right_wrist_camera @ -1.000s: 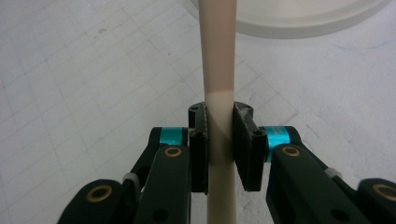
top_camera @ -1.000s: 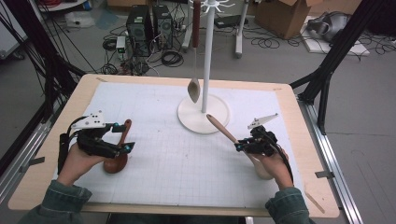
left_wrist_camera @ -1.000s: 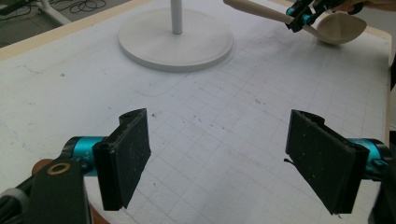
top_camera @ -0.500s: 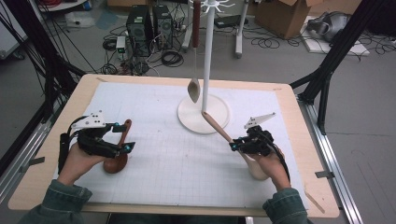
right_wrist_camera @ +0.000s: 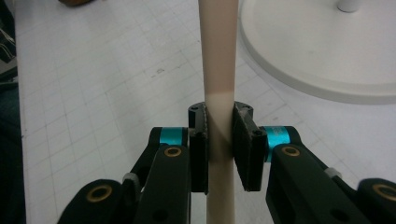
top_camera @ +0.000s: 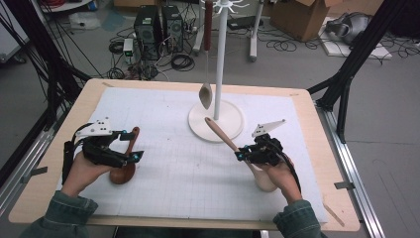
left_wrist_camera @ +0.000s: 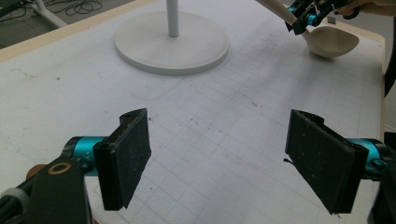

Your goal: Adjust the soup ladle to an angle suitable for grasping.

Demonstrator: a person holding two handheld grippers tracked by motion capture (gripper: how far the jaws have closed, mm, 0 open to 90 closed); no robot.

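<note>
On the white gridded mat covering the bench (top_camera: 59, 198), a person works two hand-held grippers beside a white hanging stand (top_camera: 218, 74), from which one spoon (top_camera: 206, 94) already dangles. The right gripper (right_wrist_camera: 219, 133) has its fingers (right_wrist_camera: 243, 144) closed tight on the pale handle of a light wooden spoon (top_camera: 225, 138), gripping it partway along, handle pointing toward the stand's round base and bowl trailing back under the hand. The spoon looks lifted and tilted, though whether its bowl has fully cleared the mat is hard to judge from above. The left gripper (left_wrist_camera: 224, 163) sits low over the mat with its fingers spread wide and nothing between them; a dark wooden spoon (top_camera: 126, 161) lies just beside it, near the mat's left side, apparently not grasped. The step in hand appears to be carrying the light spoon to the stand. Next, the right hand would need to raise it, swing the handle end upward and hook it over a free peg at the top, clear of the hanging spoon. Both forearms enter from the near edge, wrists roughly level.
</note>
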